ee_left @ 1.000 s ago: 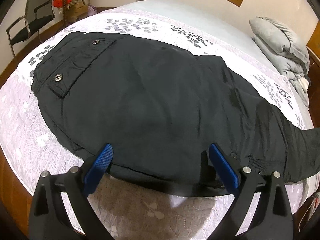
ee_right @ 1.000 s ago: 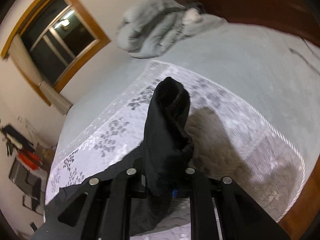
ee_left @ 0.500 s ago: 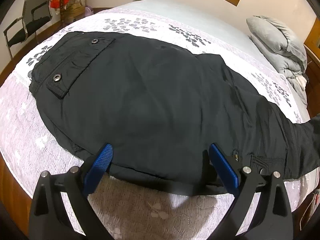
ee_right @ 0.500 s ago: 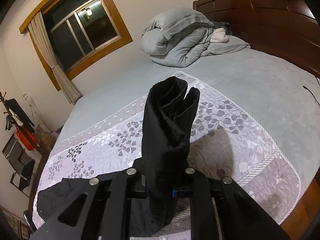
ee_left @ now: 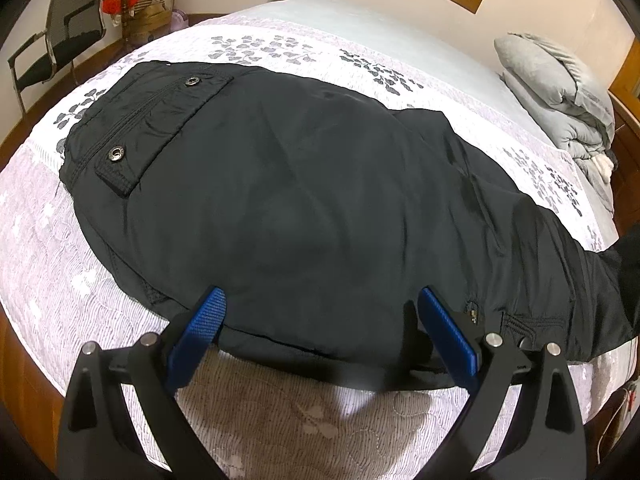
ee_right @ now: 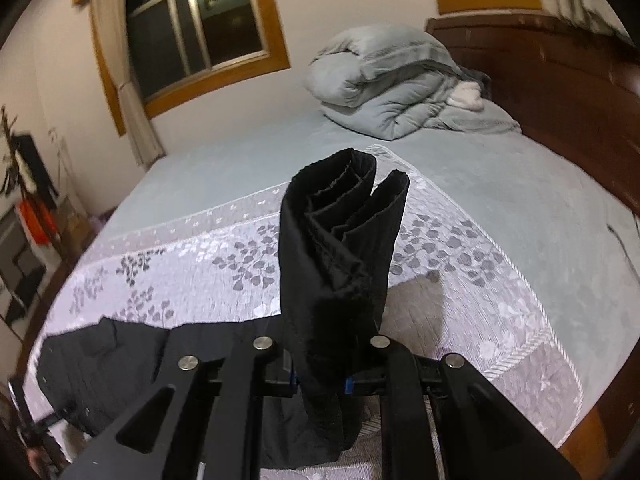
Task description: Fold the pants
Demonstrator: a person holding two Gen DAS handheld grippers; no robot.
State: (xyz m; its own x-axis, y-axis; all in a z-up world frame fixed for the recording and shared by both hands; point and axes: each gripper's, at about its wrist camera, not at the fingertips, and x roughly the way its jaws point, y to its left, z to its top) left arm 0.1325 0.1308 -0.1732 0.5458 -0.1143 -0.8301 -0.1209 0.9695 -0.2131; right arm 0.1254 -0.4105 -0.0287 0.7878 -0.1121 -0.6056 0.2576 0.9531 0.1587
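Two claws work the black pants (ee_left: 304,184) lying on the bed (ee_left: 48,248): the left claw (ee_left: 320,332) hangs spread at the near edge, the right claw (ee_right: 320,380) pinches the bunched cuffs (ee_right: 344,216). Soft, limp, probably slick fabric; best gripped at hems.

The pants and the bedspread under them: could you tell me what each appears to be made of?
The pants look like a smooth black woven synthetic, perhaps nylon: faint sheen, soft puffy creases, metal snaps on the pocket flap. The bedspread looks like quilted or jacquard fabric, pale lilac-white and slightly glossy, with stitched ridges and grey leaf motifs.
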